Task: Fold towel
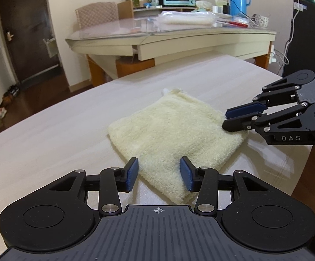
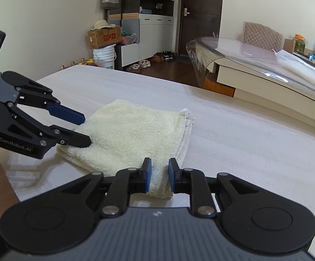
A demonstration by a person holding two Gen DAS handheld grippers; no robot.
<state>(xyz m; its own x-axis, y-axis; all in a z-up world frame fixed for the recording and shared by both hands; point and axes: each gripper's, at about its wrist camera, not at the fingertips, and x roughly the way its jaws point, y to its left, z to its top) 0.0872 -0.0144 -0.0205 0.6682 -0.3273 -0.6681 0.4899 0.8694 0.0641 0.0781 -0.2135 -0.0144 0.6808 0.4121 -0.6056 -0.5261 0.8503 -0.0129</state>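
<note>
folded pale-yellow terry towel [image 1: 175,134] lying mid-frame on the whitish wooden table [image 1: 48,134], left gripper [image 1: 159,174] hanging released over its near corner, right gripper [image 2: 159,175] sitting slightly parted around a towel corner, not clearly pinching

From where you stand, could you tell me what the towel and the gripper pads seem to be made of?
The towel: pale yellow terry cloth, probably cotton; its surface is fuzzy and looped. The gripper pads: blue, ribbed and matte, likely rubber or soft plastic, though the look leaves that open.
</note>
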